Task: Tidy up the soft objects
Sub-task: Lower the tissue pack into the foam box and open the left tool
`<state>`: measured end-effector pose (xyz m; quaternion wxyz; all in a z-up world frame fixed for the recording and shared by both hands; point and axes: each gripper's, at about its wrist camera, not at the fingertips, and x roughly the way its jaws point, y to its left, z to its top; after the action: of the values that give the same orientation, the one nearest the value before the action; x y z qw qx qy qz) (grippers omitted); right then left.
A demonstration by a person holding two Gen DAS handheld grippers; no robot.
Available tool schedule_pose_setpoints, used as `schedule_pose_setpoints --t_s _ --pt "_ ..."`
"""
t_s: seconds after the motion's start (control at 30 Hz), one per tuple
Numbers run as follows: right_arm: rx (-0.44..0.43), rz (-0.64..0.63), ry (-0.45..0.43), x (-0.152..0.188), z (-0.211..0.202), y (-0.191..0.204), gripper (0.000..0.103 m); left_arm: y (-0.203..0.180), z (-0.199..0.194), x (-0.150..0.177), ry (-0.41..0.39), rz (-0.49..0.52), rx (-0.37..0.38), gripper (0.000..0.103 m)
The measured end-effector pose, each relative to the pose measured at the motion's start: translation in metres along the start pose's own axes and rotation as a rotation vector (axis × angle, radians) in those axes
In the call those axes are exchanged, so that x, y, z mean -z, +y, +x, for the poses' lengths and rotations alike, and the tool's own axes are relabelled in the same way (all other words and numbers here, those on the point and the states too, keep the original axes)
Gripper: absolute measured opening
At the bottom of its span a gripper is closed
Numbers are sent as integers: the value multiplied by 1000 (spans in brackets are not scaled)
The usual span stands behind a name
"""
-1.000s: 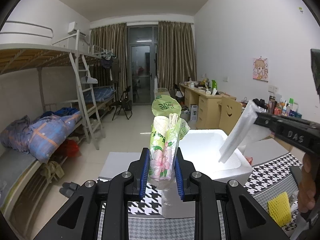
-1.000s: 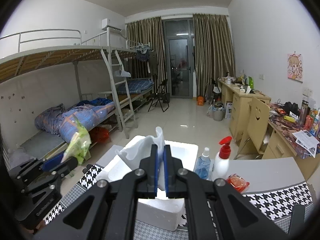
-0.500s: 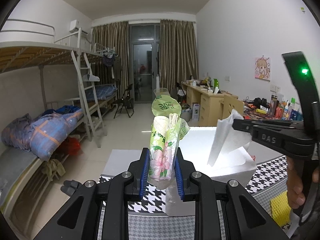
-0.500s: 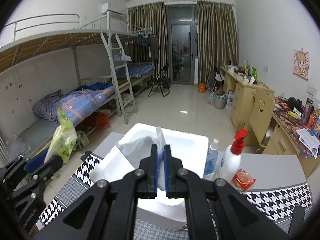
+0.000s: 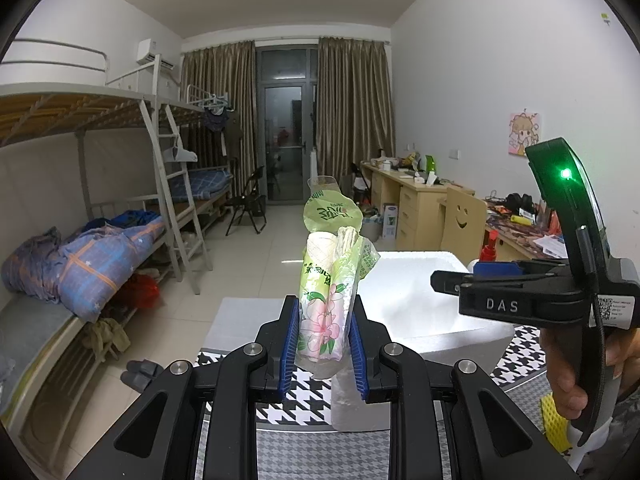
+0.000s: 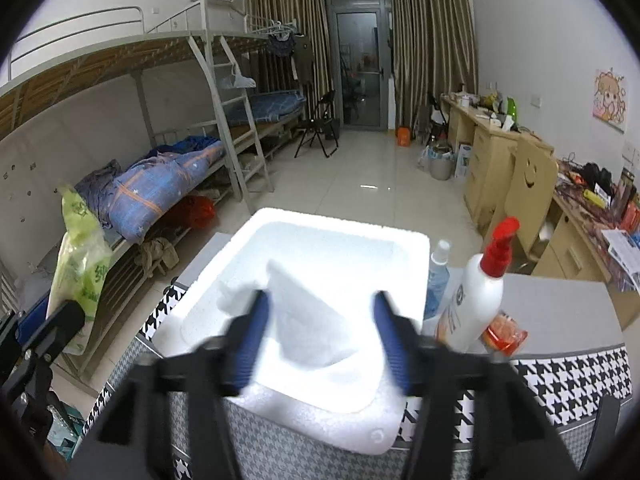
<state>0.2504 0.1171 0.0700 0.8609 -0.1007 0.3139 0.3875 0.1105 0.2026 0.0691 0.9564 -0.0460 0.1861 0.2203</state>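
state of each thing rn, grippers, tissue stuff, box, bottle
left gripper: shut on the tissue pack
tissue pack: upright, clamped, opened at top
right gripper: open, above the foam box
white tissue: loose inside box
foam box: lidless
pump bottle: upright beside box

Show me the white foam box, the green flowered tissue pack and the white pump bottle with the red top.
White foam box (image 6: 404, 256), right wrist view, far rim.
Green flowered tissue pack (image 5: 324, 308), left wrist view, printed front.
White pump bottle with red top (image 6: 472, 304), right wrist view, body.
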Motion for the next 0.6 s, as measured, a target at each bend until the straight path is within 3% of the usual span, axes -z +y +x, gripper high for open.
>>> schedule_pose_setpoints --t_s 0.3,0.47,0.6 --pt "-1 3 -34 4 -25 -6 75 -9 8 -7 8 27 19 25" --pt "41 21 -86 8 -44 -10 95 -16 14 -10 12 38 43 25" --pt "36 30 -91 14 -55 -12 97 -20 19 -12 21 42 68 26"
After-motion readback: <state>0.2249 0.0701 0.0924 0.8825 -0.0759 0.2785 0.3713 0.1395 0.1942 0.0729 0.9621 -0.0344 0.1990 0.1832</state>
